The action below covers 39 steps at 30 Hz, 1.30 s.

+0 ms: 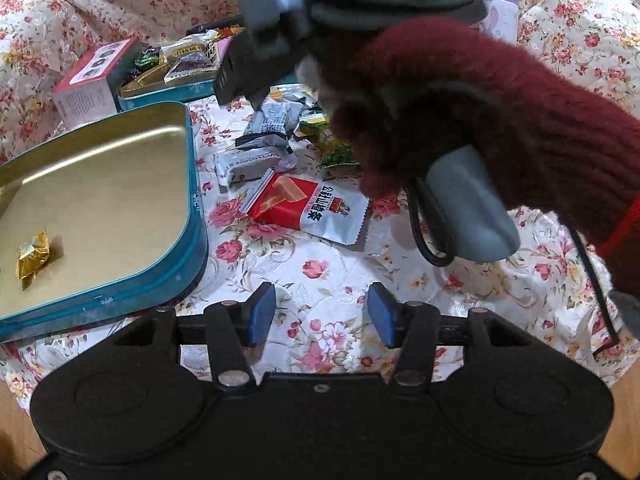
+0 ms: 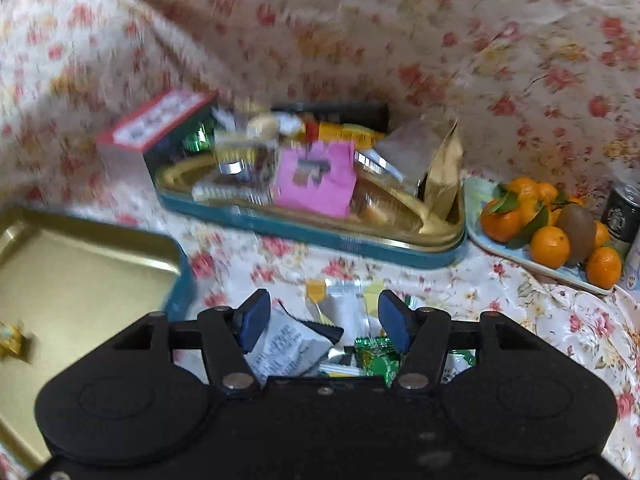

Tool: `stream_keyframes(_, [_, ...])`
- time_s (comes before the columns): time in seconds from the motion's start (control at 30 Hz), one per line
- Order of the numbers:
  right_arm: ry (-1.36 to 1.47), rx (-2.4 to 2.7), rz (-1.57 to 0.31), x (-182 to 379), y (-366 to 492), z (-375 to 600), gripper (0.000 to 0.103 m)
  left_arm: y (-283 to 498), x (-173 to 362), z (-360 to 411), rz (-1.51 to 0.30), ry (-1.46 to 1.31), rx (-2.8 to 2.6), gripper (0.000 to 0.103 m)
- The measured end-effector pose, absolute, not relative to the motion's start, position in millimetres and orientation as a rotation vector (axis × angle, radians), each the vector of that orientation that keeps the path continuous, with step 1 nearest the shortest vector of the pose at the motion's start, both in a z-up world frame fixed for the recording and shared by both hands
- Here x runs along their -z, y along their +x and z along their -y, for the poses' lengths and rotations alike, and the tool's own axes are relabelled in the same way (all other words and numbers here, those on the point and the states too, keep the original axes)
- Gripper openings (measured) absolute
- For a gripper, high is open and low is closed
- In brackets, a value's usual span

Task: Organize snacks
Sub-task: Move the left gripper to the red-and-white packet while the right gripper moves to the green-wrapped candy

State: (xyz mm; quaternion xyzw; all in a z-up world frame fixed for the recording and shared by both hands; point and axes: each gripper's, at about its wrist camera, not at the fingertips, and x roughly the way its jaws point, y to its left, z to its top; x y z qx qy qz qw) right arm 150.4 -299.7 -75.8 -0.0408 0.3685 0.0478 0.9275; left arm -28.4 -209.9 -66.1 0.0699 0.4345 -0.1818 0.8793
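On a flowered table, the empty left claw hangs parted near a teal tin holding one gold candy, while the right claw, also parted and empty, hovers over loose snack packets, seemingly to grab one

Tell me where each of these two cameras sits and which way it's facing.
Left wrist: on the left gripper, angled down at the floral cloth; open jaws, and a red sleeve crossing.
Right wrist: on the right gripper, angled down over loose snacks, toward the full tin and fruit plate; open jaws.
Shared: near tin, gold candy.
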Motion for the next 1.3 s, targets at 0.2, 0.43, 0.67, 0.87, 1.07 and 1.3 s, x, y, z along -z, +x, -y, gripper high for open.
stream_keyframes(0.2, [-0.098,-0.054,-0.779,80,142,316,0.061,-21,66,207,-0.926,0.132,0.386,0.057])
stream_keyframes(0.43, [-0.081,0.006,-0.786,81,110,351,0.061,-10,64,206,-0.964,0.093,0.379,0.057])
stream_keyframes(0.67, [0.001,0.058,-0.764,83,65,380,0.061,-1,59,205,-0.968,0.059,0.372,0.057])
stream_keyframes(0.87, [0.069,0.118,-0.712,90,35,393,0.061,17,53,206,-0.999,-0.017,0.347,0.057])
stream_keyframes(1.07, [0.05,0.13,-0.671,91,19,392,0.061,35,58,208,-1.042,-0.067,0.324,0.057])
stream_keyframes(1.3, [0.039,0.125,-0.644,91,9,390,0.061,58,60,209,-1.077,-0.083,0.311,0.057])
